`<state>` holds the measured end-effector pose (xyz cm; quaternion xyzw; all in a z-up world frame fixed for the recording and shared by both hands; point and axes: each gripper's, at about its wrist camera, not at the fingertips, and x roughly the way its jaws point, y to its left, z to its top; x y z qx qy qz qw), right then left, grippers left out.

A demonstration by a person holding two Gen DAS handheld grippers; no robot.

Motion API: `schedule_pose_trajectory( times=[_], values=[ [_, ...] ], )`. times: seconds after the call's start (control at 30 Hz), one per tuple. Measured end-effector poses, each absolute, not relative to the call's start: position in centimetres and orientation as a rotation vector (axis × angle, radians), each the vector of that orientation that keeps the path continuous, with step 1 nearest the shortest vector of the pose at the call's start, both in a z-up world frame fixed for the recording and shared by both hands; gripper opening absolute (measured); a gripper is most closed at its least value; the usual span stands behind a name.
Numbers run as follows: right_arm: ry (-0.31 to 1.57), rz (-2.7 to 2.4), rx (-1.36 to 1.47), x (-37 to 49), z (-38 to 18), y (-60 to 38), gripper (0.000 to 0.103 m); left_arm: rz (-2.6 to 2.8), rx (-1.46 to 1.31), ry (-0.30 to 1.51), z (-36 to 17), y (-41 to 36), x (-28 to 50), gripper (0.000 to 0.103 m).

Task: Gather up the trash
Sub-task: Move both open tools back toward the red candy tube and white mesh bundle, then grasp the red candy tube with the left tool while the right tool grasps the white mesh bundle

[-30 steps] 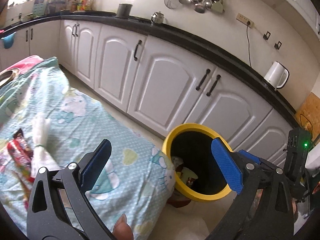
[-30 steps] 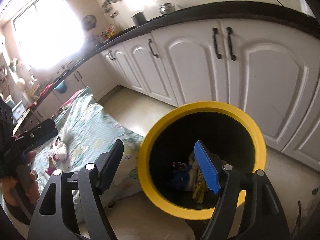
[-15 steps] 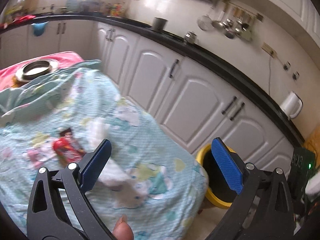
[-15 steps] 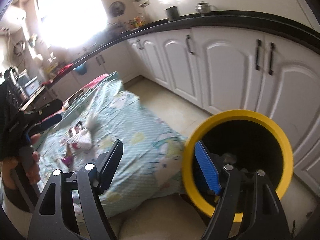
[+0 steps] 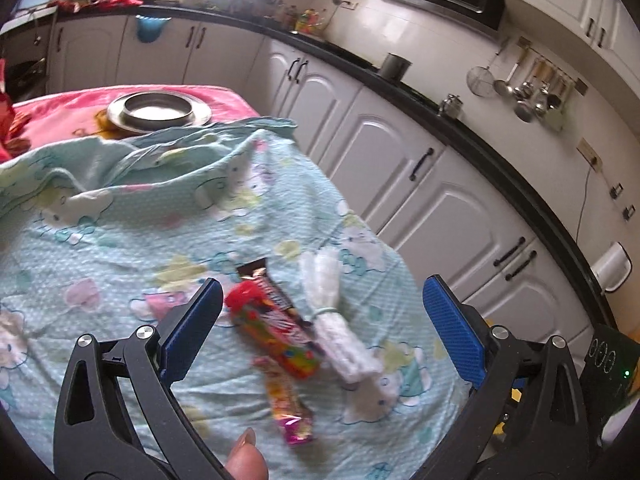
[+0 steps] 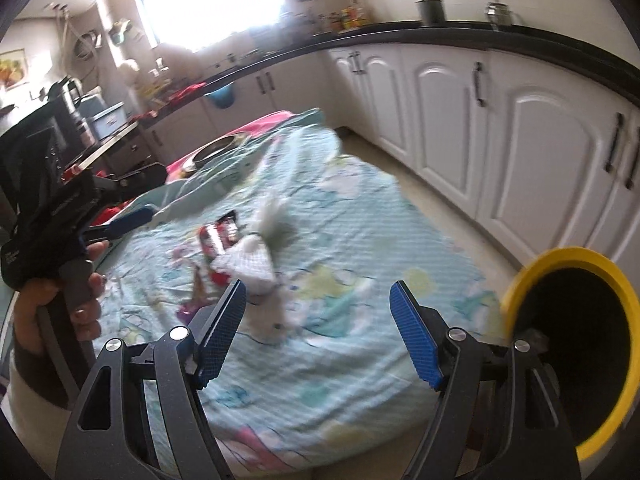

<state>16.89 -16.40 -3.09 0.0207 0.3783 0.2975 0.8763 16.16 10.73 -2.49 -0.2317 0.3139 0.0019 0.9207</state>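
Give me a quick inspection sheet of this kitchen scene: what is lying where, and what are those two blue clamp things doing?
Surface: table under a teal cartoon cloth, rumpled at the far end.
Job's things: red candy wrapper, small pink wrapper and white tied bag lie close together on the cloth; yellow bin stands on the floor beside the table.
Clutter: steel plate on a pink cloth at the far end.
Grippers: left gripper open, over the wrappers, holding nothing; right gripper open, empty, near the bag.
Cables: one cord hangs from a wall socket.
Surroundings: white cabinets, black counter, hanging utensils, kettle.
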Motion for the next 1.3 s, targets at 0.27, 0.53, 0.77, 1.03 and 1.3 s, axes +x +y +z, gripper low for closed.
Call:
schedule_pose_trajectory(
  times=[0.27,0.53,0.77,1.03,1.3],
  values=[
    [0.824,0.699,0.03,18.0,-4.2,-11.7,0.068,0.037,-0.52,0.697,-4.7,13.0,16.5,0.086],
    [0.871,0.735,0.027,19.2,-5.9,-8.9,0.064,0.012,-0.625,0.777,-7.5,14.0,17.7,0.068],
    [0.92,0.738,0.049,20.5,-7.7,-8.0,0.055,-0.007,-0.704,0.832,-9.4,14.0,19.0,0.062],
    [0.96,0.747,0.099,21.4,-9.0,-8.1,0.036,0.002,-0.72,0.852,-10.5,13.5,20.1,0.059],
    [0.954,0.755,0.098,21.4,-9.2,-8.5,0.011,0.032,-0.685,0.867,-10.9,13.7,20.4,0.037]
  ],
)
